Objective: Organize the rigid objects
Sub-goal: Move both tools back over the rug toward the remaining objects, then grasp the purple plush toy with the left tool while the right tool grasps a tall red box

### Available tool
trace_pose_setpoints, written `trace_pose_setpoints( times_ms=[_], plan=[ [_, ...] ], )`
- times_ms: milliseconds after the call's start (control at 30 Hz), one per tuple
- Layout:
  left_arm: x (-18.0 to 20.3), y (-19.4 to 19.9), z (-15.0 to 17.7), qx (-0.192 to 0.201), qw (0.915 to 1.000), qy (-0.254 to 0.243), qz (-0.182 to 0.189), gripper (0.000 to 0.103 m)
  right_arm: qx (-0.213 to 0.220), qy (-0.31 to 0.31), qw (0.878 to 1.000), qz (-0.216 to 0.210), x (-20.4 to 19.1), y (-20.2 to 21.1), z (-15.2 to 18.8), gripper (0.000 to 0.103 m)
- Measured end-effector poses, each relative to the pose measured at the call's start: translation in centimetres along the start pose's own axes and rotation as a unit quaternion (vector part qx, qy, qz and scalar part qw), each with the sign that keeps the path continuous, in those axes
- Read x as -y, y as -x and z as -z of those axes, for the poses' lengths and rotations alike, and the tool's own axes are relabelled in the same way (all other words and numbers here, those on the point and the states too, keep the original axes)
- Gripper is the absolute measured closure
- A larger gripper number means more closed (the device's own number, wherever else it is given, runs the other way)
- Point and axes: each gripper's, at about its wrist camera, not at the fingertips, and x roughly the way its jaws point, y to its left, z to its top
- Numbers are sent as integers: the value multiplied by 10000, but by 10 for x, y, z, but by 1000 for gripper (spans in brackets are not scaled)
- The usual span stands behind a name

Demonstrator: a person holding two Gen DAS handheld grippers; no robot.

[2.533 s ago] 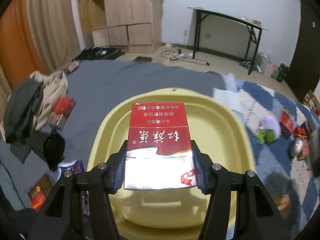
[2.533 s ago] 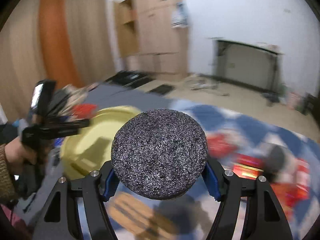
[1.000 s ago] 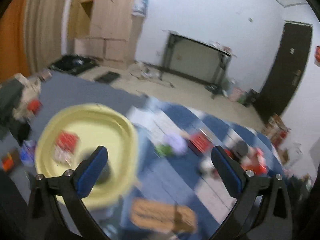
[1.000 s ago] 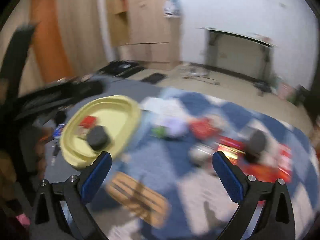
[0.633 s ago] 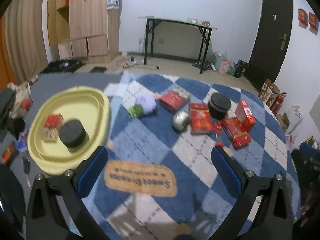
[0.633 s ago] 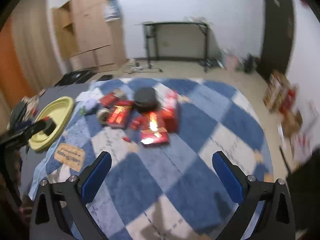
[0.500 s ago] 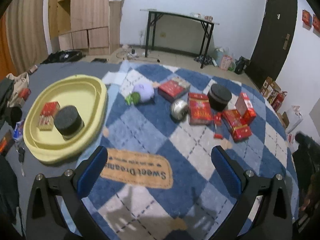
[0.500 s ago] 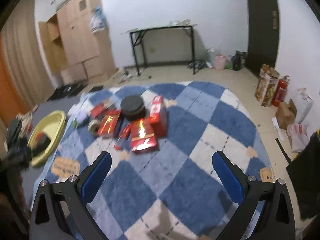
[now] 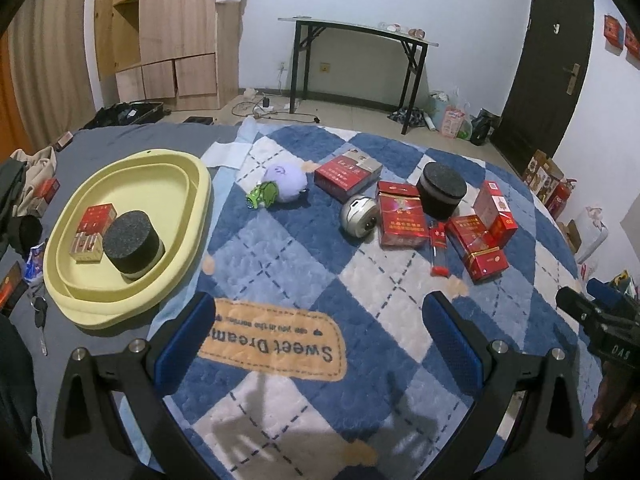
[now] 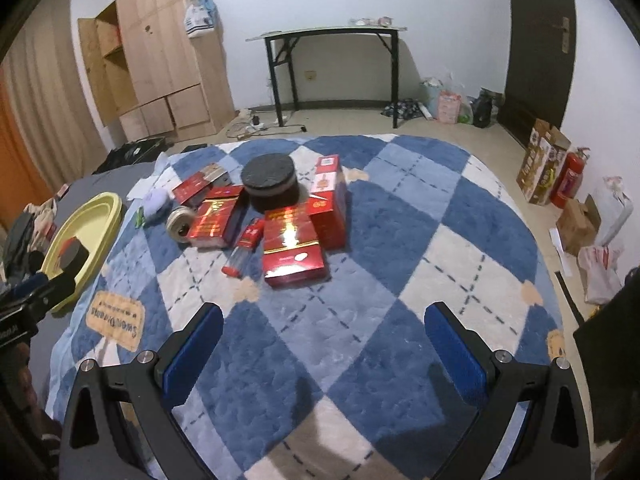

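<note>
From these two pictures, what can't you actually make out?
- Red box in the yellow tray: left view, print too small; right view, hidden behind the black puck.
- Items on the far table: too small in both views.
- Pile of clothes: cut off by the left view's edge.

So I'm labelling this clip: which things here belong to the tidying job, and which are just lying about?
Job:
yellow tray
black puck and red box in it
loose red boxes
second puck
silver disc

Lying about:
plush toy
keys
clothes
desk
</note>
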Motion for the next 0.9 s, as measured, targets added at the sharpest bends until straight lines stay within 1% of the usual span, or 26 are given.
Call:
trace_pose_setpoints(
  times_ms=[133,200,300,400,500,567,633,700,767,900],
  plan=[
    [-10,-7,-3,-135,9995,269,42,0,47,243,9997,29,-9,0,3,0],
    [-14,-14,-7,-183,9994,308,-9,0,252,362,9989,141,-11,6,0,0],
    [-16,-25,-19,-180,9997,190,-18,0,372,145,9992,26,-3,6,-8,0],
    [-15,-37,-36,-82,9999,-98,-37,0,406,40,9992,-6,3,-2,-15,0],
    [-17,-53,-52,19,9991,-412,-112,0,388,-1,9992,-45,7,-19,-26,0],
    [-24,-68,-62,16,9988,-470,-130,0,384,-32,9993,19,8,-32,-35,0],
    [-31,-82,-69,-48,9988,-465,-132,0,375,-26,9991,174,9,-48,-46,0],
    [-36,-101,-75,-112,9987,-481,-140,0,393,-40,9991,135,10,-67,-59,0],
    [-39,-121,-79,-205,9982,-537,-150,0,297,-23,9994,169,10,-89,-71,0],
    [-39,-161,-87,-449,9965,-691,-139,0,223,10,9997,53,9,-125,-84,1]
  ],
)
